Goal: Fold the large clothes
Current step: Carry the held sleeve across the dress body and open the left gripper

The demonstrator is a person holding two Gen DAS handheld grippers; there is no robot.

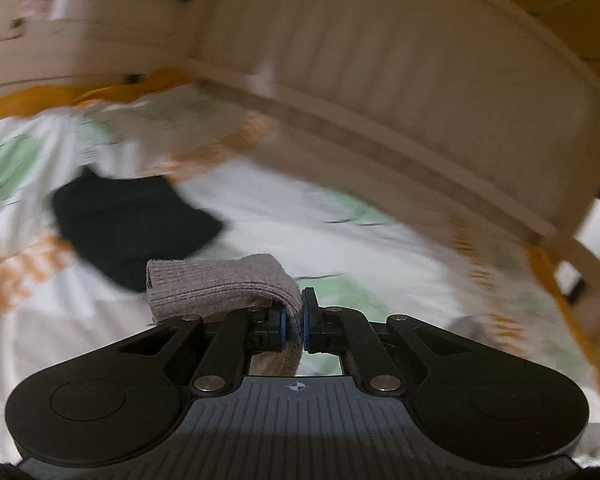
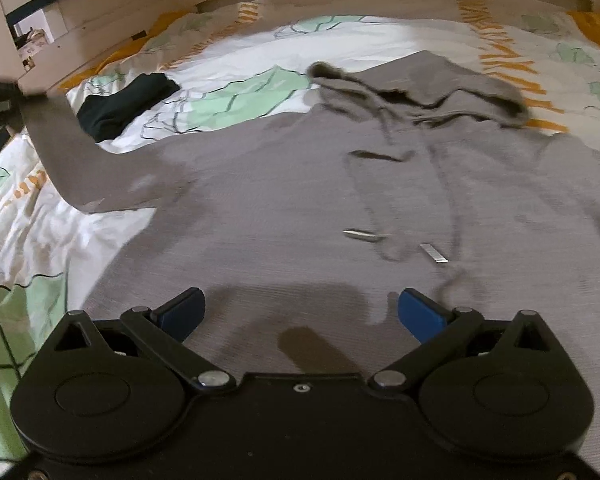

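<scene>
Left gripper (image 1: pixel 294 320): jaws clamped on the grey cuff (image 1: pixel 220 284), lifted above the duvet (image 1: pixel 340 220). Right gripper (image 2: pixel 300 312): jaws wide apart, nothing between them, low over the hoodie (image 2: pixel 300 200). Hoodie lies spread flat on the duvet, its sleeve (image 2: pixel 72 152) raised at left. Black cloth (image 2: pixel 124 100) lies beyond.

A bed (image 2: pixel 228 44) with a white, green and orange patterned cover fills the room; a pale wooden headboard (image 1: pixel 380 80) rises behind it.

A hoodie (image 2: pixel 300 208) lies spread on a bed (image 2: pixel 228 56), with folded clothing (image 2: pixel 124 104) to its left.
</scene>
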